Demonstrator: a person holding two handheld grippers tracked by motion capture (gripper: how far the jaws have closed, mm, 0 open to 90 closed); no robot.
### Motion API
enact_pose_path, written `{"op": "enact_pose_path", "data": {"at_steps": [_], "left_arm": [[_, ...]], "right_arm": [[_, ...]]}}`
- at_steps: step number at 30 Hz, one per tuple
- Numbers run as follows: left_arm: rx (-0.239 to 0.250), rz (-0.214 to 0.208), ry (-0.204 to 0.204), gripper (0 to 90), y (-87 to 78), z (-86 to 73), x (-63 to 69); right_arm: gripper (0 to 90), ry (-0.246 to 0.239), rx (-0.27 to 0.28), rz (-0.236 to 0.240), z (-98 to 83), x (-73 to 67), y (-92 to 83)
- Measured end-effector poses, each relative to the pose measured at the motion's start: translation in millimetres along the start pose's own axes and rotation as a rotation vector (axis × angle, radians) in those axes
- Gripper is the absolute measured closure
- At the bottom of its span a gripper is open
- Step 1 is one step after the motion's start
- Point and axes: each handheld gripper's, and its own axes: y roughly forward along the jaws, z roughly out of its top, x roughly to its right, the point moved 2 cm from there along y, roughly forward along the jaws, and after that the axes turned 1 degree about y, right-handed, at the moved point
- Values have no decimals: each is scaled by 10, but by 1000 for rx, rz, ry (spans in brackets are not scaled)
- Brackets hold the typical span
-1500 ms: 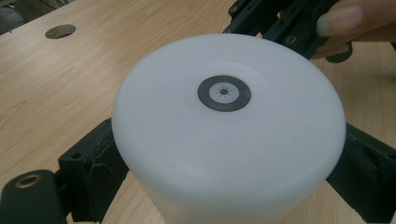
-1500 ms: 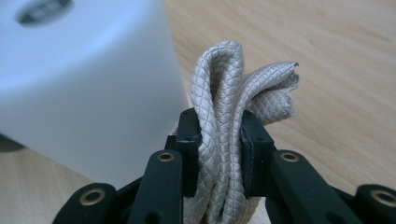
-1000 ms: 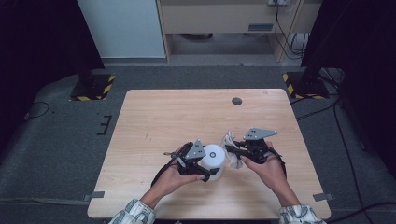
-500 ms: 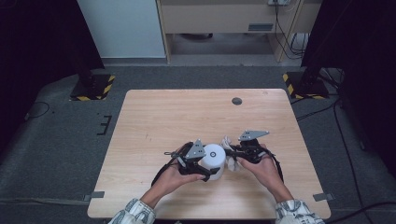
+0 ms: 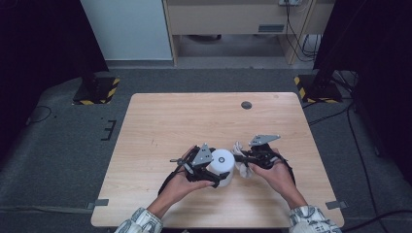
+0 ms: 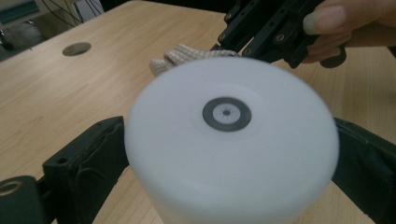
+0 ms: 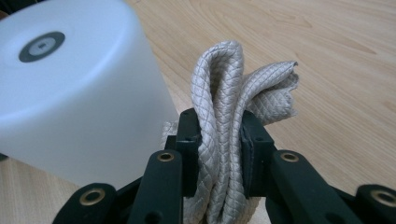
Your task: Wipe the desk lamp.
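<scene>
While a folded quilted cloth is pinched upright in the right tool, a white plastic cylinder stands near the worktop's front edge, a little right of its middle, flat end up with a small grey ring at its centre. The cylinder looks smooth, rigid and probably light and hollow, so its rounded wall could slip in a loose grip; the sensible hold is low across the wall from opposite sides, which is where the left tool sits, its jaws spread wide to either side and pressing the wall as far as the left gripper view lets one judge, having just opened a little further. The cloth is soft, limp and textured, unlikely to slide once bunched, and is best taken through its thickest fold, as here, with the right tool's jaws squeezed tight on several layers, just beside the cylinder's right flank. Both hands enter over the front edge; a dark round cap lies well apart near the far edge.
</scene>
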Motion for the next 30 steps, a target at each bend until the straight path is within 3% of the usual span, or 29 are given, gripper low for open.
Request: {"op": "enact_pose_path", "data": {"at_steps": [3,7,13,18,26,30], "left_arm": [[12,7,-19,26,-58,19,12],[-15,46,-36,24,-85,-36,44],[-41,37,-47,33,-35,-93,44],[-43,18,-42,81,2,-112,51],[-56,-2,-33,82,-4,-105,27],[-59,-7,-26,82,-4,-104,21]], "right_arm": [[734,4,14,-2,33,0,-43],[734,-2,47,-1,142,-9,-125],[734,-29,90,12,411,-49,-220],[734,-57,94,29,550,-90,-226],[736,-45,61,40,497,-72,-102],[736,-32,10,41,391,-36,38]]}}
